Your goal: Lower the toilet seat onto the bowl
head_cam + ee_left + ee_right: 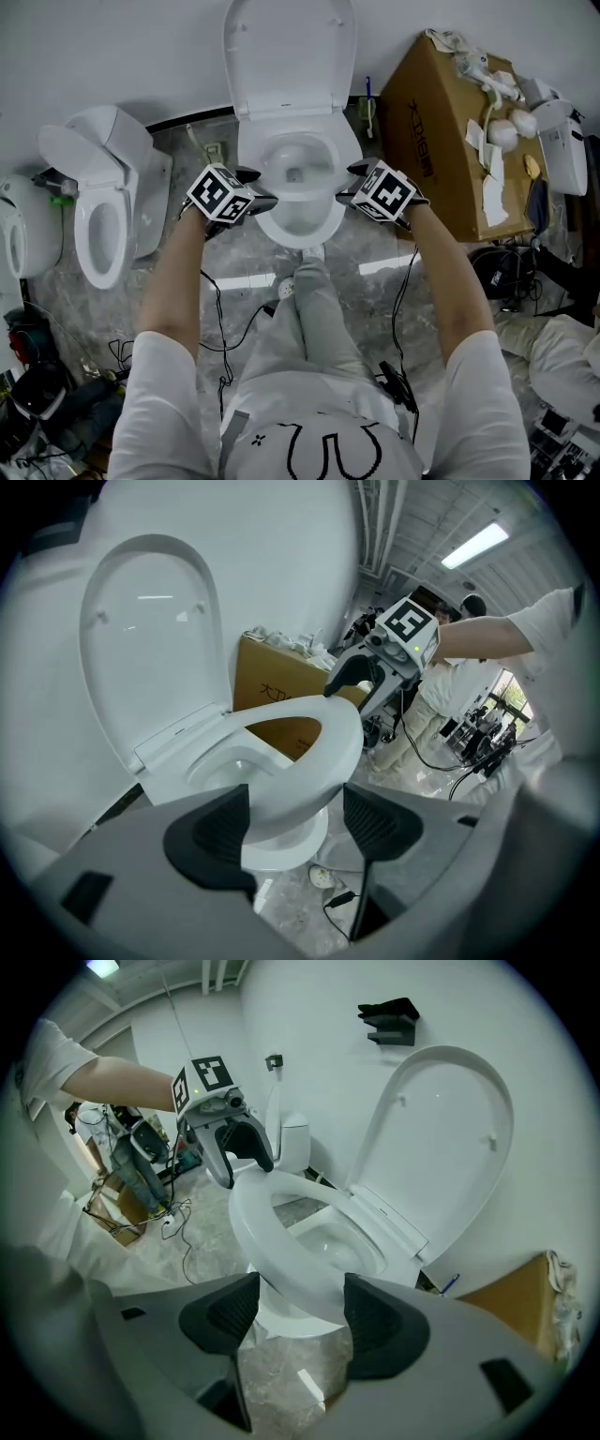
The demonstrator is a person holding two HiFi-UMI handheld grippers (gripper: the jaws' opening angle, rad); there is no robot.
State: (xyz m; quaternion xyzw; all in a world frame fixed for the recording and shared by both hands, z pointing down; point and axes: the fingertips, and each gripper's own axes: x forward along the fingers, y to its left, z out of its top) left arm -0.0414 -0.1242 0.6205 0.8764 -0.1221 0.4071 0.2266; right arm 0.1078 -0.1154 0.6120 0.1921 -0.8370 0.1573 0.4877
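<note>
Hovering toilet seat: tilted above bowl, a gap only the gripper views show.
Left hand-held gripper: released, rim between jaws.
Right hand-held gripper: released, likewise.
Head view: cardboard box near right, second toilet left.

Raised lid cut off at head view's top edge; cardboard box print illegible.

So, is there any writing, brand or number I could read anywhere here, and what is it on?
Cardboard box: dark print on its side, too blurred to read.
Left gripper and right gripper: their cubes show black-and-white square patterns, no words.
Nothing else here can be read.
</note>
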